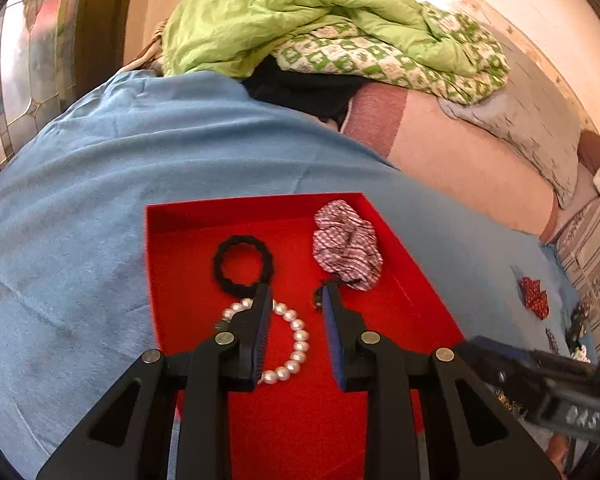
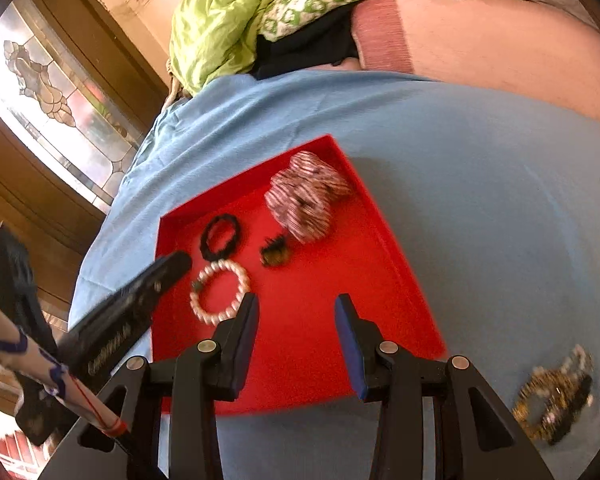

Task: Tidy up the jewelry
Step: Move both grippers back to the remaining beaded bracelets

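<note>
The left tongs [image 1: 296, 292] hang spread and empty over the red tray [image 1: 188, 208], one tip above the pearl bracelet [image 1: 296, 340] lying on the tray floor. The right tongs [image 2: 296, 304] gape empty too, the pearl bracelet [image 2: 220, 292] just off their left tip. A gold-and-black bracelet pile [image 2: 556, 396] lies outside on the blue cloth [image 2: 480, 200].

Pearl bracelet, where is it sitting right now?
The pearl bracelet lies flat in the red tray, near its left edge, just in front of the black hair tie. In the left wrist view it sits under the open left claw.
</note>
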`<state>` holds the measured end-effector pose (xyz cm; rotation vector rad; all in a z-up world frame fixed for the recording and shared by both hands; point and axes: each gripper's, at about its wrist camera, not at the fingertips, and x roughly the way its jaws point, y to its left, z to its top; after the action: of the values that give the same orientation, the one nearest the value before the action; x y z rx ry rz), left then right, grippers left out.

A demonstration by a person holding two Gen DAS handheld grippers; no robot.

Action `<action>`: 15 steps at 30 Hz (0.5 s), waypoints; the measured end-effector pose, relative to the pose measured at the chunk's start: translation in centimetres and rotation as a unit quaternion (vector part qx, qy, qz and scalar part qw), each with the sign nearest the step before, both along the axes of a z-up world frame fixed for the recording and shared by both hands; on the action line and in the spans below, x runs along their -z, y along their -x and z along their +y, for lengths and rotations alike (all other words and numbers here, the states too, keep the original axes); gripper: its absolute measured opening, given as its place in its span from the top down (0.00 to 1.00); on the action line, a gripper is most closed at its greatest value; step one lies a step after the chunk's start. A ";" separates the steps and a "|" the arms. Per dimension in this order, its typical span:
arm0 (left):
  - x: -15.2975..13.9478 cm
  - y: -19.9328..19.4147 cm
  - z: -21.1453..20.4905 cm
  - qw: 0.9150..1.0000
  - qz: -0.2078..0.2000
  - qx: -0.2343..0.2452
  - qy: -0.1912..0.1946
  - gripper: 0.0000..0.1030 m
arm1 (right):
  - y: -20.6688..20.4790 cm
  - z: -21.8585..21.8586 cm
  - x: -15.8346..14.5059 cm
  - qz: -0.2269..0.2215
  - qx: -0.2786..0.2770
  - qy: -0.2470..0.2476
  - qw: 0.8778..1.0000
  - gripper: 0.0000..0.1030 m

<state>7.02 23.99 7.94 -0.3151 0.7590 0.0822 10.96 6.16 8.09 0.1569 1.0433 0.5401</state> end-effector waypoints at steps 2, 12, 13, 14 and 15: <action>-0.2 0.0 -0.8 1.000 -0.001 0.006 -0.006 0.76 | 0.8 -1.2 0.0 -0.001 0.004 -0.002 1.000 0.59; -0.5 0.2 -5.8 0.998 -0.004 0.041 -0.053 0.72 | 4.3 -7.9 -0.6 -0.016 0.035 -0.007 0.999 0.59; -0.5 0.3 -6.2 0.997 -0.004 0.044 -0.057 0.72 | 4.5 -8.5 -0.6 -0.017 0.039 -0.010 0.999 0.59; -0.5 0.3 -6.8 0.997 -0.004 0.048 -0.061 0.72 | 4.8 -9.4 -0.5 -0.018 0.045 -0.014 0.999 0.59; -0.5 0.3 -7.5 0.996 -0.003 0.054 -0.067 0.72 | 4.9 -10.1 -0.4 -0.017 0.050 -0.016 0.998 0.59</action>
<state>6.69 16.48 8.39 -0.1453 0.7585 0.0295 6.03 -3.89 8.49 0.2266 0.9876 0.4683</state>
